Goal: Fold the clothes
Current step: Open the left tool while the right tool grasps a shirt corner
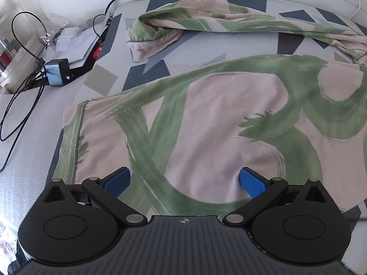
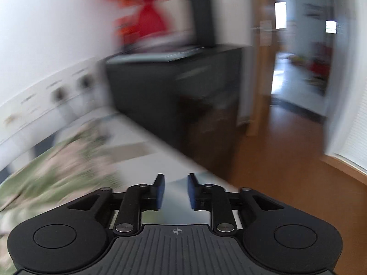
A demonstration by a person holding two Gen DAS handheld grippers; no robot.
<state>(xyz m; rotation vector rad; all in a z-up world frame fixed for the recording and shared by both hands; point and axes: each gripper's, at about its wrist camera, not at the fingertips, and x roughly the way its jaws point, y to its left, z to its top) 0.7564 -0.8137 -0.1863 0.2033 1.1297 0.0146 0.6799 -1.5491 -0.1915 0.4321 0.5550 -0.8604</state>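
A pink garment with broad green brush strokes lies spread on the bed in the left wrist view. A crumpled part of the same print trails across the far side. My left gripper points down at the near edge of the cloth. Its blue pads stand wide apart and rest on the fabric without pinching it. The right wrist view is blurred. In it the garment shows at the lower left. My right gripper hangs over the bed's edge with a narrow gap and nothing between its pads.
The bed sheet is grey with navy shapes. A small blue-grey box, black cables and papers lie at the far left. A dark cabinet, wooden floor and a doorway lie beyond the bed's right edge.
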